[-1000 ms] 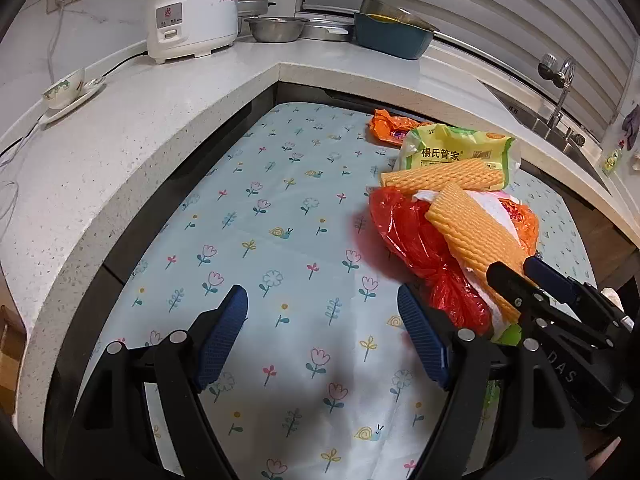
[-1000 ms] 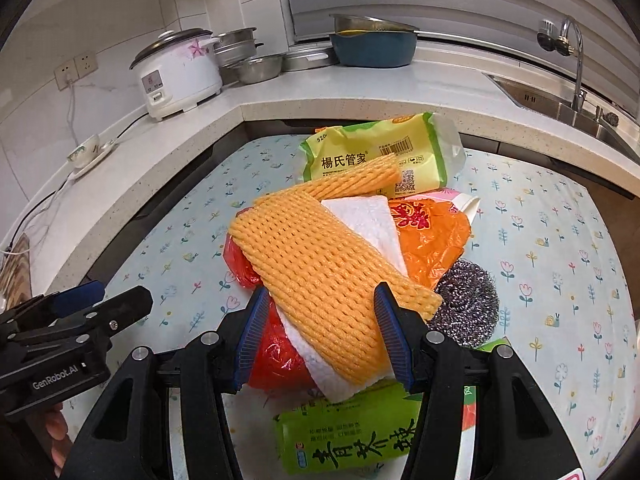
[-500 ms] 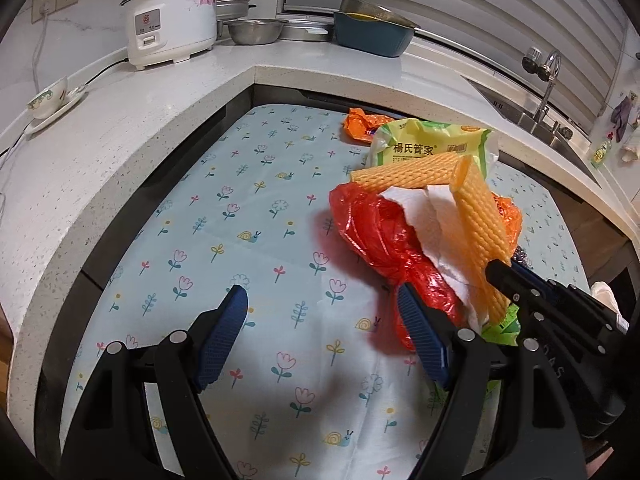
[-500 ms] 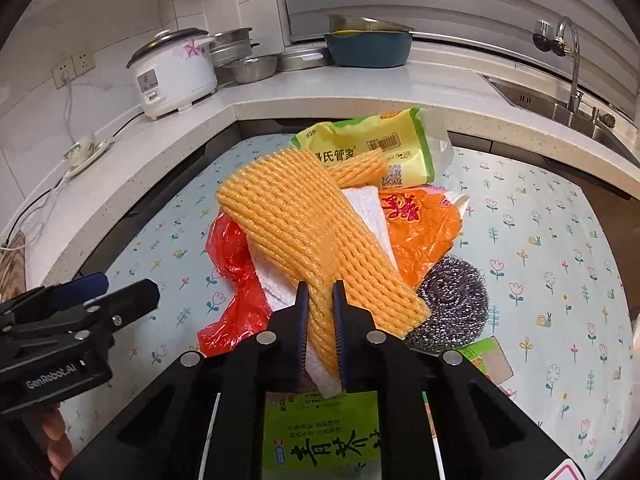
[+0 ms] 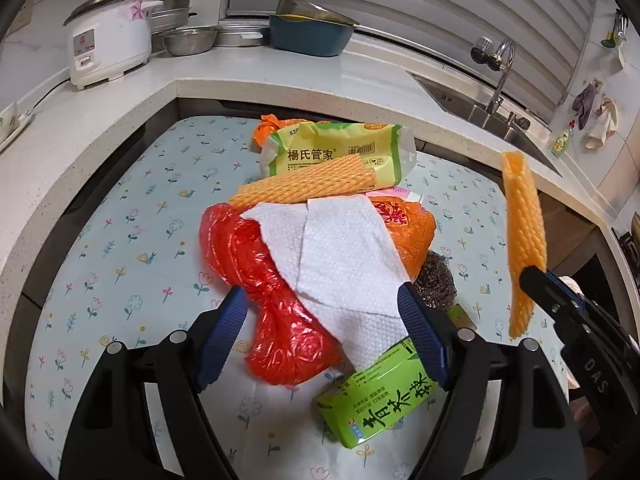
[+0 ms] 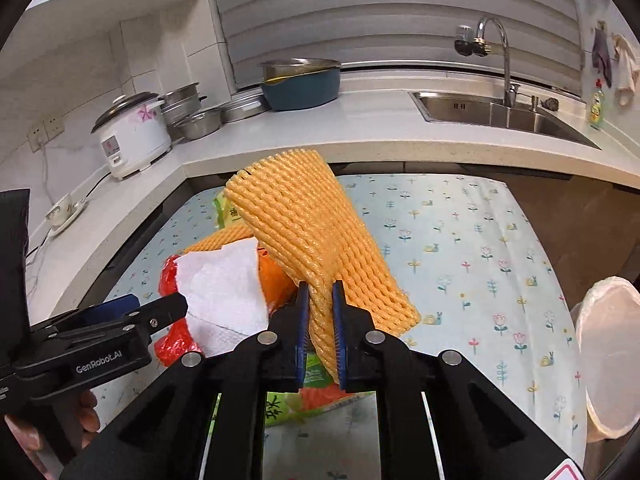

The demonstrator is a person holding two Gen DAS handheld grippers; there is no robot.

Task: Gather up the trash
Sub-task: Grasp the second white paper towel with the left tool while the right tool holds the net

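Your right gripper [image 6: 320, 328] has its fingers [image 6: 303, 320] clamped on one orange foam net [image 6: 316, 240], and you hold this net up in the air, above the flowered cloth [image 6: 460, 260] and to the right of the trash pile. In the left wrist view the same net [image 5: 524, 240] hangs upright at the right side, apart from the other things.

Your left gripper [image 5: 324, 332] hovers low over the pile with its fingers [image 5: 224, 336] wide apart, and they hold nothing. Between them you see a red plastic bag [image 5: 260, 280] and a white paper towel [image 5: 340, 256] that lies over it. A second foam net [image 5: 308, 184] lies behind the towel, leaning on a yellow-green package [image 5: 336, 152]. An orange bag [image 5: 408, 228] is at the right of the towel, and a steel scourer [image 5: 436, 280] is just beside it. A green tea carton [image 5: 380, 400] lies near your right finger, at the near edge of the pile.

All of this rests on the cloth, which is lower than the white worktop [image 5: 120, 108]. On the worktop stand a rice cooker [image 5: 108, 36] and a blue bowl [image 5: 308, 36]. A white bin [image 6: 608, 356] shows at the right edge of the right wrist view.
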